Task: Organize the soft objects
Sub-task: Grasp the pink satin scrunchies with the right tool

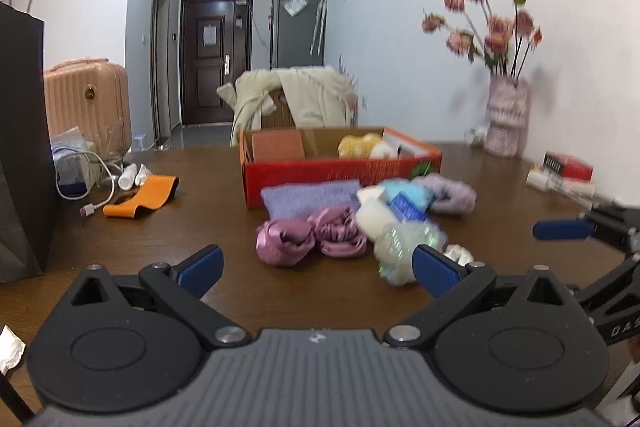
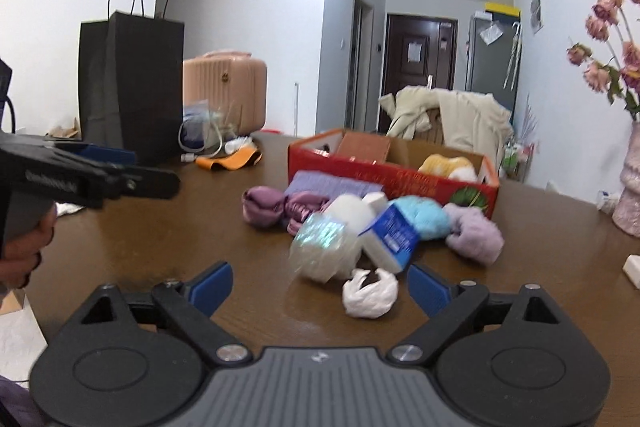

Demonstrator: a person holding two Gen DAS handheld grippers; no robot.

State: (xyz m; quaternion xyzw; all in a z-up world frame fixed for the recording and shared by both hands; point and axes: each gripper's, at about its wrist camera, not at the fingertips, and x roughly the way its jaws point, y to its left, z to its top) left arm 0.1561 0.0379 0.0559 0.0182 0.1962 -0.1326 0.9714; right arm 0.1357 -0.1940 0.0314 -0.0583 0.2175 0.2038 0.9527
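Observation:
A pile lies mid-table in front of a red cardboard box (image 1: 320,173): a pink satin bundle (image 1: 286,239), a purple cloth (image 1: 308,197), a light-blue fluffy ball (image 2: 424,217), a lavender fluffy piece (image 2: 474,233), a white bottle (image 2: 350,209), a blue-and-white carton (image 2: 394,237), a clear crinkly wrapper (image 2: 322,247) and a crumpled white bag (image 2: 370,293). A yellow fluffy item (image 1: 358,145) sits in the box. My left gripper (image 1: 318,267) is open just short of the pink bundle. My right gripper (image 2: 320,287) is open, the white bag between its fingers, untouched.
A black paper bag (image 2: 130,83) stands at the table's left, with a charging cable (image 1: 86,195) and an orange strap (image 1: 146,197) beside it. A pink vase of flowers (image 1: 506,115) stands at the far right by the wall. Behind the table are a coat-draped chair (image 1: 304,95) and a suitcase (image 1: 88,99).

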